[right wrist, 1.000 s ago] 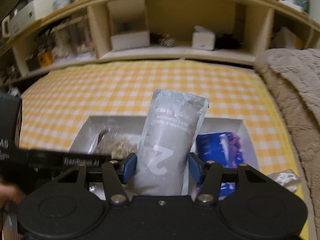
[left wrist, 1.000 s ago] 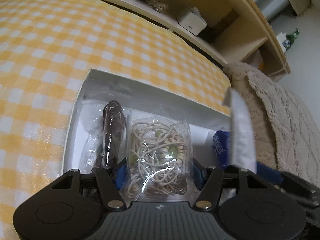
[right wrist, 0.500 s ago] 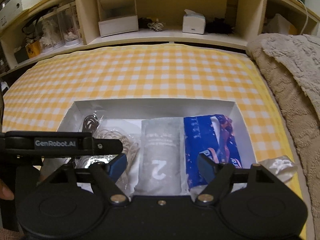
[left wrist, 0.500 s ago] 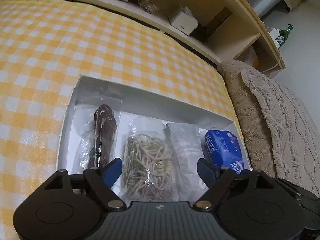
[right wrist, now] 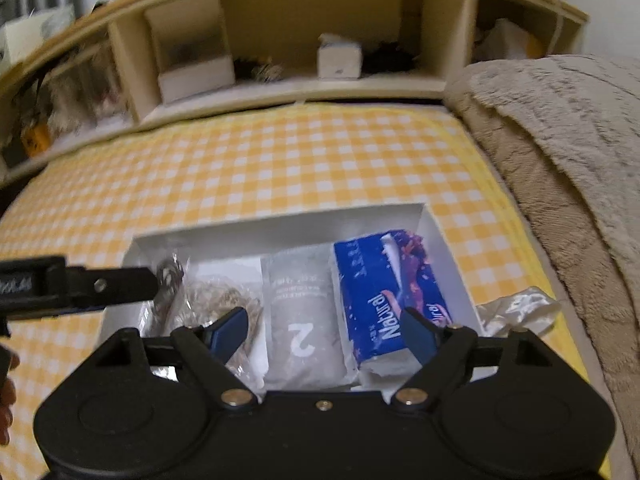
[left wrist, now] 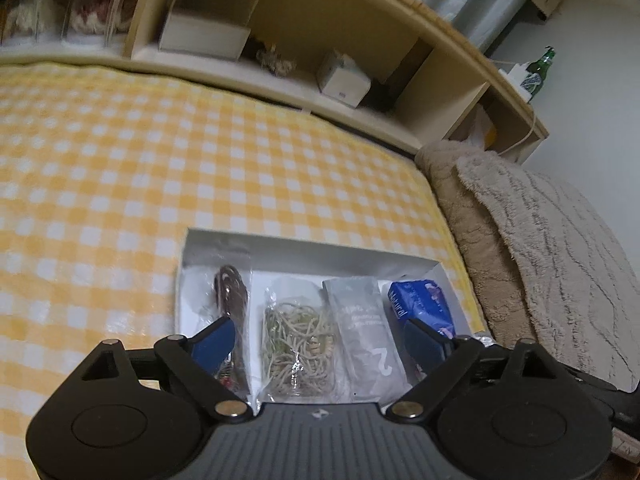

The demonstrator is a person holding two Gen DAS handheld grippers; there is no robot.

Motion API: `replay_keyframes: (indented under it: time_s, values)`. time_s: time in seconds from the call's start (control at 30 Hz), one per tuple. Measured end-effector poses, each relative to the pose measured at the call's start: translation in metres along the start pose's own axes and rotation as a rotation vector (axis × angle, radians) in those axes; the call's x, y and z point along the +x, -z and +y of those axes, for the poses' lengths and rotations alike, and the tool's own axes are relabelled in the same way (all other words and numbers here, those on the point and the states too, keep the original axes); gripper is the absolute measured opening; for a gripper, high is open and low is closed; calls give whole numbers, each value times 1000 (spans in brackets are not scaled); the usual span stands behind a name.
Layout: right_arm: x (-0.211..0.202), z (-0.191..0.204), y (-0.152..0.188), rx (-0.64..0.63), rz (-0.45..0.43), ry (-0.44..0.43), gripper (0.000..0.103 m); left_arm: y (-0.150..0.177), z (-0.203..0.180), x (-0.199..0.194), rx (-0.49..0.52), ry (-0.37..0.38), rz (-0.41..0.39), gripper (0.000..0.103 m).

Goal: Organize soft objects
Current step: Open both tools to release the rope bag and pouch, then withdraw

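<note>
crumpled clear plastic wrapper (right wrist: 516, 306) lies on the yellow checked bed just right of the white box (right wrist: 280, 222), long axis left-right; right gripper (right wrist: 326, 330), jaws wide and empty, is nearer than left gripper (left wrist: 320, 338), also wide, empty.

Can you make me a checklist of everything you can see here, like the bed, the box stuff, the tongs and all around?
Surface: yellow checked bedcover.
Job's things: white box holds, side by side, a brown cord bag, a tangled string bag, a grey pouch marked 2 and a blue tissue pack.
Clutter: crumpled clear plastic beside the box.
Tongs: left tongs open and empty above the box; right tongs open and empty.
Cables: a pale cable hangs down the shelf's end.
Surroundings: beige blanket, wooden shelf with a small white box, green bottle.
</note>
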State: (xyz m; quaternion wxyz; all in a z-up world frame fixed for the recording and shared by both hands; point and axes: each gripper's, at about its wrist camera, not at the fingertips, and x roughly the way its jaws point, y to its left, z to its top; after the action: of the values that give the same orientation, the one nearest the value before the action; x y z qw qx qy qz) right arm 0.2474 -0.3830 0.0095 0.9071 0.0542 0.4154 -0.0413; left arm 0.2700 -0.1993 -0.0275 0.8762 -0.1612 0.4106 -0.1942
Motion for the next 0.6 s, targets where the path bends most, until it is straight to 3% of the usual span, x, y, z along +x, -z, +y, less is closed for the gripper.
replay_keyframes:
  time_s: [0.4, 0.5, 0.6]
  values:
    - [-61, 17, -1, 66, -121, -15, 89, 3, -3, -71, 67, -16, -74, 96]
    - [-76, 18, 0, 101, -146, -32, 89, 5, -5, -86, 85, -23, -86, 102]
    - [-95, 21, -1, 129, -174, -53, 94, 7, -6, -103, 97, -38, -96, 103]
